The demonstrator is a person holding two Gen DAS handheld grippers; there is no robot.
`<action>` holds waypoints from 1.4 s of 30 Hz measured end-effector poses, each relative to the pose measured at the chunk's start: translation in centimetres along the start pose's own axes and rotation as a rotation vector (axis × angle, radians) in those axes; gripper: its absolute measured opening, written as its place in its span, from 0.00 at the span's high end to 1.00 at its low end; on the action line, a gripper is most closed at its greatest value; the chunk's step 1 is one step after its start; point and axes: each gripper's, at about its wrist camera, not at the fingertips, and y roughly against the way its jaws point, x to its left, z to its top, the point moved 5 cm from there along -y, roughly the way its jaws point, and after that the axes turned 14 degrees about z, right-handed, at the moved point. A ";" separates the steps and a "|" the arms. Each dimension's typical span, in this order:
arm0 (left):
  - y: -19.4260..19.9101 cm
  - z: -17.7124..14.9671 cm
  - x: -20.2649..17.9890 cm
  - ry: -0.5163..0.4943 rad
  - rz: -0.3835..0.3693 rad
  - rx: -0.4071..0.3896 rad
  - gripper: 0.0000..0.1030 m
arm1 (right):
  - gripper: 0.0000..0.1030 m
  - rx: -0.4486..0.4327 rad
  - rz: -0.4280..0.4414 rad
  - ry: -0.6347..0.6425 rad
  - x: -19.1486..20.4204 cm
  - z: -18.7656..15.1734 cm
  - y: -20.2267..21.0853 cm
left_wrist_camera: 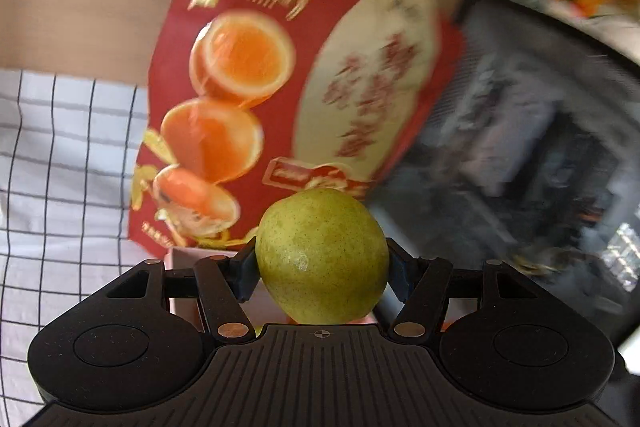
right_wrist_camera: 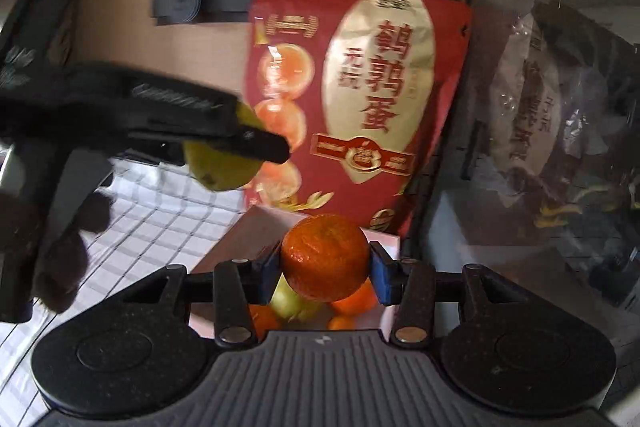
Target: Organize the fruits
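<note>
Fruits: both hands loaded — left gripper [left_wrist_camera: 322,267] clamped on a green pear [left_wrist_camera: 322,255], right gripper [right_wrist_camera: 325,269] clamped on an orange [right_wrist_camera: 325,255]. Orange hangs over the white box [right_wrist_camera: 390,311], more oranges and a green fruit inside at 6 o'clock. In the right wrist view the pear is airborne at 9 o'clock. Judgement: lower each fruit until it rests before parting the fingers, one hand at a time, avoid collision. Red pouch [right_wrist_camera: 360,99] at 12 o'clock reads 鹌鹑蛋 — smaller print illegible.
</note>
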 end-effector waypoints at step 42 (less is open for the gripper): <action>9.5 -16.2 6.6 -0.126 0.272 -0.052 0.37 | 0.12 0.115 0.196 -0.150 2.1 -7.0 -1.1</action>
